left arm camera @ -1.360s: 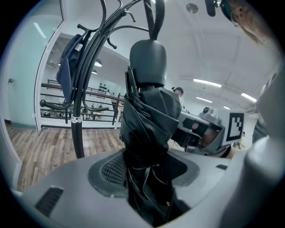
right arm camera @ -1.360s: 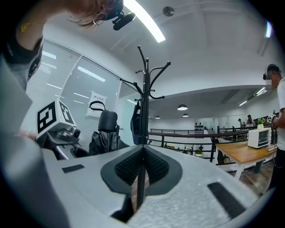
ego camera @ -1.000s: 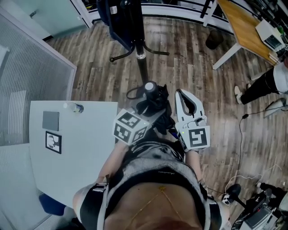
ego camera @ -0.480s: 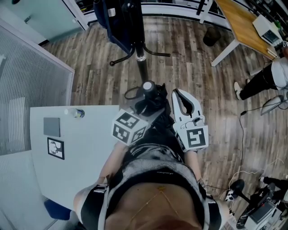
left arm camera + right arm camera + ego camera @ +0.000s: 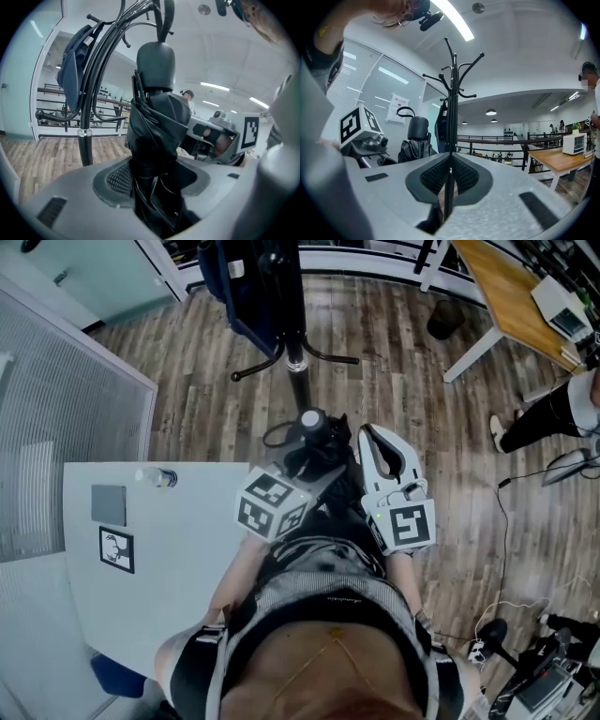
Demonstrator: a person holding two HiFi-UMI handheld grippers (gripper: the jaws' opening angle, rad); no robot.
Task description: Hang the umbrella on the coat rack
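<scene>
My left claw is clamped on the folded umbrella, held upright just short of the coat rack. My right claw is pinched together on nothing. A blue bag crowds the hooks, so the umbrella's strap could snag or miss, and the soft fabric may slip in my grip. Against a second ago, hardly anything differs: same hold, rack no closer.

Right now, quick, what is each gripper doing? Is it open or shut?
Left gripper: closed on the folded black umbrella.
Right gripper: closed, holding nothing.
</scene>
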